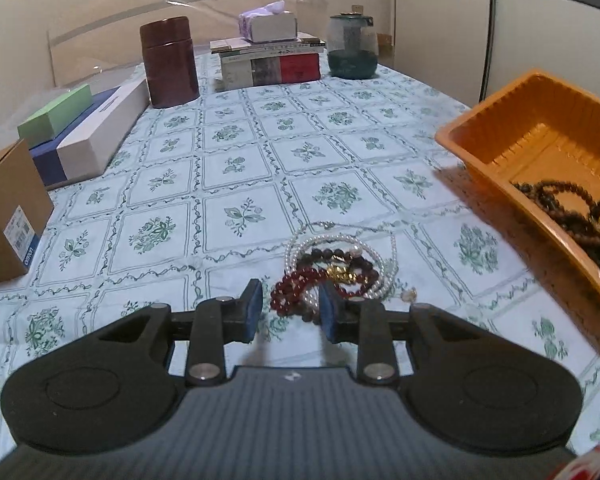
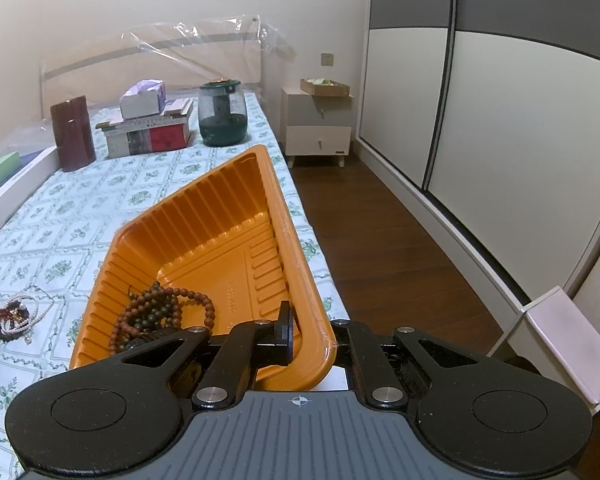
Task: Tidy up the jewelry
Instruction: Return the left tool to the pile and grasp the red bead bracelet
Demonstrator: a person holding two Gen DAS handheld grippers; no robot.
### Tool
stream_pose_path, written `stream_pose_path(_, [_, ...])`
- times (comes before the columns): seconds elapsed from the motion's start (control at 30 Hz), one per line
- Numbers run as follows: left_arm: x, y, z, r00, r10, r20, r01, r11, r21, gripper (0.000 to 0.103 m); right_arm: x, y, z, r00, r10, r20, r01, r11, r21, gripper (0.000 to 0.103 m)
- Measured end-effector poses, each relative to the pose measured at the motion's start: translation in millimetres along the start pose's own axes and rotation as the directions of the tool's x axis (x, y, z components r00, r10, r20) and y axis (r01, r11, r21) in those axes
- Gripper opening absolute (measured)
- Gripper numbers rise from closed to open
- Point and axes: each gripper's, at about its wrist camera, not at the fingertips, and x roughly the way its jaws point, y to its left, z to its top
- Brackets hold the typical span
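Tablecloth: your floral cloth fills the left wrist view, and most of its middle is bare.
Orange tray: it runs from the centre to the lower middle of the right wrist view, tilted, with its near corner raised off the cloth.
Right gripper: you have it pinched together on the tray's near rim at the lower centre, one finger inside the wall and the other hidden outside it. By my reading you're holding the tray steady for the next drop.
Left gripper: your jaws stand partly apart at the lower centre of the left wrist view, nothing clamped, the pile just past the blue pads.
Brown bead strands: already in the tray, heaped against its near left wall. That part looks done.
Jewelry pile: not yet moved; it lies on the cloth at the lower centre, well clear of the tray.
Pearl strand: it loops round the pile's far and right side.
Dark red bead bracelet: nearest your pads, tangled with the pearls.
Gold charm: it sits in the middle of the tangle.
Progress: roughly one batch in, one tangled batch left.
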Motion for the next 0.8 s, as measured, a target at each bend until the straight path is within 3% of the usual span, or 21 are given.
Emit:
stream_pose_path(0.27, [18.6,10.6,3.4,0.999,-0.036,-0.039,0.035,0.999,-0.025,0.026,2.7,1.2,0.3,1.0,-0.003,-0.002,0.003,1.0,-0.002,0.007])
stream_pose_path(0.5, [12.2,6.9,1.7,0.998,-0.048,-0.033,0.047,0.999,-0.007,0.004,3.0,1.4,0.2,1.0,-0.004,-0.002,0.004,1.0,-0.002,0.007])
stream_pose_path(0.8, [-12.3,7.4,12.9,0.998,-0.055,0.017,0.055,0.998,0.004,0.004,2.5,1.2,0.2,1.0,-0.001,0.0,0.001,1.0,-0.002,0.007])
